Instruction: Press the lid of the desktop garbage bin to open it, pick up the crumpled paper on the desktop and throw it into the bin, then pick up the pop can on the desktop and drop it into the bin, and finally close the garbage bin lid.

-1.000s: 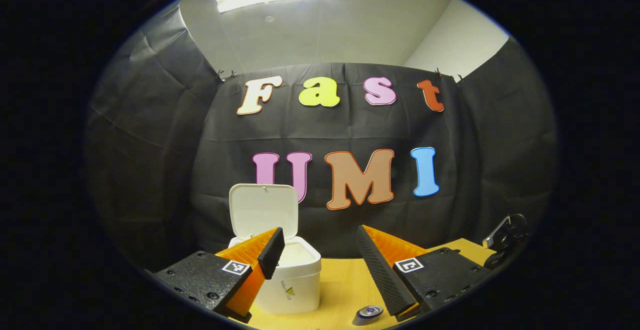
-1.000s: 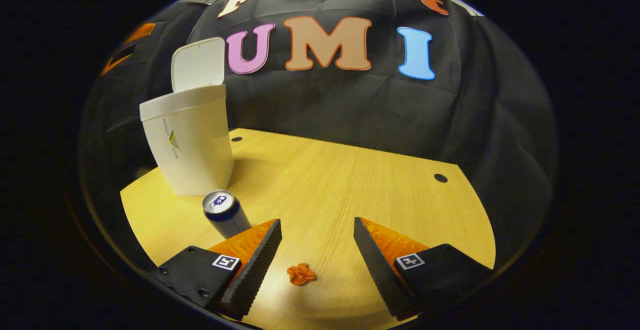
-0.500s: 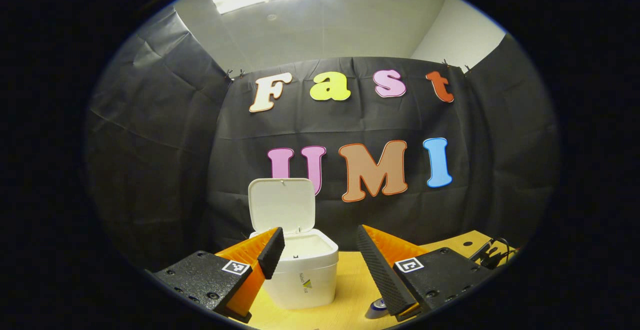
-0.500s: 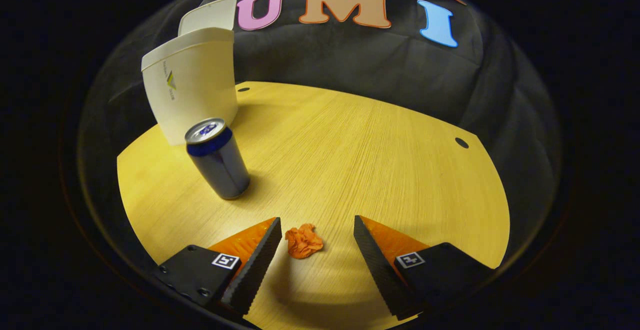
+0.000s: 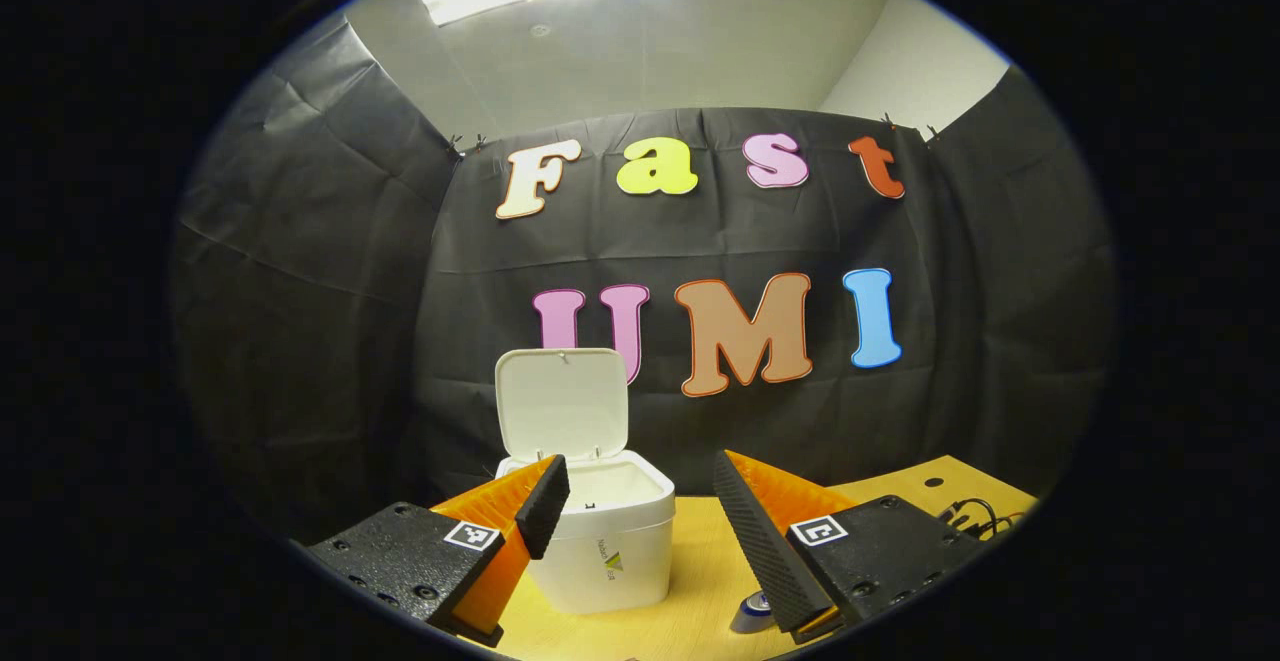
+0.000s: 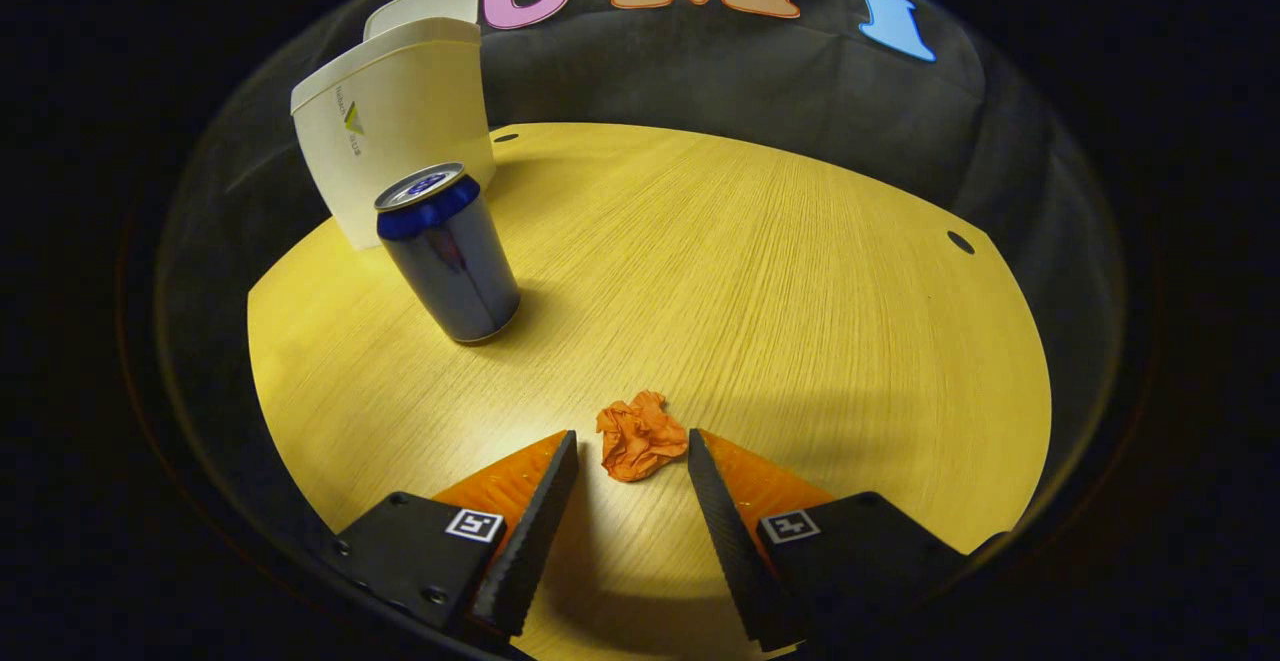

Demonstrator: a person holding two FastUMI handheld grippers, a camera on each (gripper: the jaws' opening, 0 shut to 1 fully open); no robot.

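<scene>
Small crumpled ball of orange paper (image 6: 640, 437) lies on the pale yellow wood-grain desktop (image 6: 780, 271), in the near part of the right gripper view. It sits between the tips of the right gripper (image 6: 628, 446), closer to the right-hand finger; whether either tip touches it I cannot tell. Jaws stand partly open, with a gap a little wider than the paper, and grip nothing. The paper rests on the desk, not lifted.

Beyond the paper and to its left in the same view: upright pop can with dark blue sides and a silver top (image 6: 448, 253), well apart from the paper, standing just in front of the bin. White plastic desktop garbage bin (image 6: 395, 146) sits near the far left edge of the desk; its hinged white lid (image 6: 425, 3) stands raised behind the body.

In the left gripper view, the bin (image 5: 610, 546) shows its open mouth, with the lid (image 5: 562, 403) upright at the back. The left gripper (image 5: 635, 496) is held up off the desk, jaws wide apart, holding nothing. The can (image 5: 752, 609) peeks out beside the right-hand finger, mostly hidden. Black cables (image 5: 975, 513) lie at the far right edge of the desk.
</scene>
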